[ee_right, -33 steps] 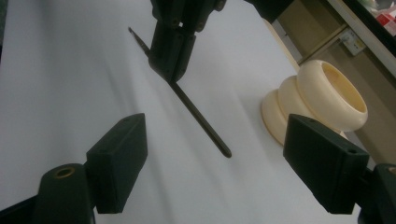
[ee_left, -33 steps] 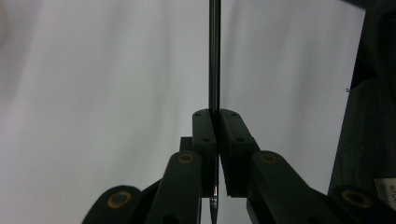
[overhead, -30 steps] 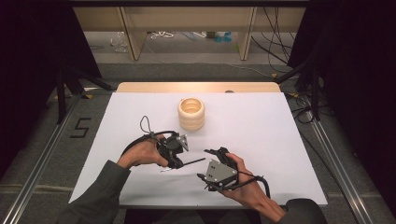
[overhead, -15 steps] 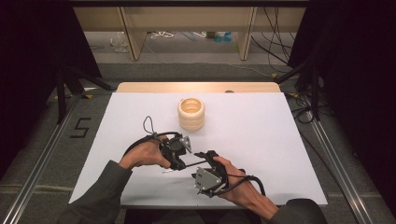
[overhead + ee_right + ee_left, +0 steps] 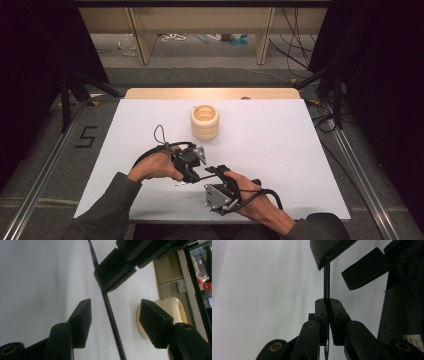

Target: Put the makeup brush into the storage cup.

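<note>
The left gripper (image 5: 326,315) clamps a thin rod (image 5: 326,282), probably a stiff, light pen. The right gripper (image 5: 113,315), jaws apart and just closing, straddles its free end near the worktop's (image 5: 280,145) front edge; grip mid-shaft.

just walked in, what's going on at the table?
A person holds a gripper in each hand over the white table. The left gripper is clamped on a thin dark rod. The right gripper has just been closing around the rod's other end, pads not yet touching it. A cream ring-shaped holder stands behind, untouched.
</note>
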The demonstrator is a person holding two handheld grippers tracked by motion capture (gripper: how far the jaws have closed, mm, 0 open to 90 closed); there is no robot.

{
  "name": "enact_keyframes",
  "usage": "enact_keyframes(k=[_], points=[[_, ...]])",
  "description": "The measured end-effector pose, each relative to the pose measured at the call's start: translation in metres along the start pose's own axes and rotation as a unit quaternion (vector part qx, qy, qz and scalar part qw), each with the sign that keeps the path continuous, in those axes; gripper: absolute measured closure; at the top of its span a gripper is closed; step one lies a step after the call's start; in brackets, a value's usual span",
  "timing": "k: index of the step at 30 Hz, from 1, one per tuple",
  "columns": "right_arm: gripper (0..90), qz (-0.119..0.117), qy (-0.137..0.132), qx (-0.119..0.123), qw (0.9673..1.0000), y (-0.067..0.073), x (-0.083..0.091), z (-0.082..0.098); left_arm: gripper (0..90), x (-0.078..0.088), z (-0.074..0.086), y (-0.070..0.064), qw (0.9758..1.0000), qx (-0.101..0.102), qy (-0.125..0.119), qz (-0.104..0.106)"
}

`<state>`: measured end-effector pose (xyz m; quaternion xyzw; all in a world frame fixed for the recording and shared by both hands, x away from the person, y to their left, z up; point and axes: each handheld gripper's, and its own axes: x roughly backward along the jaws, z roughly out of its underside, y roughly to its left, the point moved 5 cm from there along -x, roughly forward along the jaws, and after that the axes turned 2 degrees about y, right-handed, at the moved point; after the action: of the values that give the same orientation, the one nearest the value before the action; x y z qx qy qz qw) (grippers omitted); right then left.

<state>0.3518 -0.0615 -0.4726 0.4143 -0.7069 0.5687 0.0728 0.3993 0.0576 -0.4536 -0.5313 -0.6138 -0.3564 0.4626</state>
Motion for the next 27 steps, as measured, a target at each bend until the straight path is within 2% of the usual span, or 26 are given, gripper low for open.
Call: enact_keyframes(k=[2,4,6,7,8,9,10,11,12,13,14,15,17,18,19,21,22,23,24,26,27], points=[[46.9,0.004,0.007,0.003,1.0000,0.0019,-0.0003,-0.0004,84.8,-0.0002,-0.0001,-0.0002,1.0000,0.002,0.001,0.001],[49.0,0.000,0.007,0.020,0.9998,0.0019,-0.0018,-0.0012,84.8,-0.0002,0.0000,-0.0005,1.0000,0.001,0.002,0.003],[50.7,0.008,0.008,0.022,0.9997,0.0021,-0.0026,-0.0019,84.8,-0.0001,-0.0004,-0.0011,1.0000,0.003,0.000,0.003],[51.4,0.004,0.006,0.042,0.9991,0.0007,-0.0034,-0.0024,84.8,0.0003,-0.0005,-0.0012,1.0000,0.002,0.000,0.002],[52.2,0.007,0.016,0.029,0.9994,0.0028,-0.0026,-0.0016,84.8,0.0004,-0.0006,-0.0014,1.0000,0.001,0.000,0.002],[53.0,0.006,0.008,0.057,0.9984,0.0005,-0.0046,-0.0024,84.8,0.0007,-0.0008,-0.0016,1.0000,-0.001,-0.001,0.003],[53.7,0.005,0.011,0.053,0.9985,0.0018,-0.0047,-0.0031,84.8,0.0009,-0.0011,-0.0016,1.0000,-0.001,-0.002,0.003],[54.5,0.005,0.010,0.063,0.9980,0.0012,-0.0049,-0.0037,84.8,0.0010,-0.0012,-0.0017,1.0000,-0.001,-0.001,0.003],[55.0,0.016,0.018,0.051,0.9984,0.0030,-0.0040,-0.0032,84.8,0.0012,-0.0013,-0.0019,1.0000,-0.002,0.000,0.003],[55.6,0.008,0.012,0.063,0.9979,0.0026,-0.0053,-0.0036,84.8,0.0013,-0.0014,-0.0021,1.0000,-0.003,0.000,0.003],[56.6,-0.007,0.008,0.065,0.9978,0.0038,-0.0061,-0.0038,84.8,0.0011,-0.0018,-0.0023,1.0000,-0.002,-0.001,0.003],[57.1,0.013,0.012,0.073,0.9972,0.0015,-0.0048,-0.0053,84.8,0.0009,-0.0018,-0.0026,1.0000,-0.003,0.000,0.003],[58.2,0.012,0.013,0.071,0.9973,0.0018,-0.0050,-0.0052,84.8,0.0005,-0.0024,-0.0030,1.0000,-0.001,-0.002,0.002],[59.0,0.016,0.014,0.084,0.9963,0.0000,-0.0047,-0.0048,84.8,0.0007,-0.0025,-0.0031,1.0000,-0.002,-0.002,0.003],[59.8,0.017,0.016,0.084,0.9962,-0.0002,-0.0044,-0.0045,84.8,0.0009,-0.0025,-0.0030,1.0000,-0.002,-0.001,0.003],[61.6,0.006,0.015,0.072,0.9973,0.0023,-0.0051,-0.0042,84.8,0.0011,-0.0022,-0.0030,1.0000,-0.002,0.000,0.005],[62.2,0.000,0.025,0.062,0.9978,0.0048,-0.0046,-0.0031,84.8,0.0012,-0.0022,-0.0029,1.0000,-0.002,0.000,0.004],[62.9,0.003,0.023,0.069,0.9973,0.0038,-0.0048,-0.0037,84.8,0.0013,-0.0024,-0.0028,1.0000,-0.001,-0.001,0.004],[63.3,0.004,0.022,0.061,0.9979,0.0051,-0.0052,-0.0033,84.8,0.0013,-0.0025,-0.0029,1.0000,-0.002,-0.001,0.004],[64.1,0.004,0.021,0.062,0.9978,0.0053,-0.0057,-0.0033,84.8,0.0012,-0.0030,-0.0031,1.0000,-0.002,-0.001,0.004],[64.4,-0.017,0.019,0.072,0.9971,0.0053,-0.0064,-0.0036,84.8,0.0008,-0.0032,-0.0035,1.0000,-0.001,-0.002,0.004]])
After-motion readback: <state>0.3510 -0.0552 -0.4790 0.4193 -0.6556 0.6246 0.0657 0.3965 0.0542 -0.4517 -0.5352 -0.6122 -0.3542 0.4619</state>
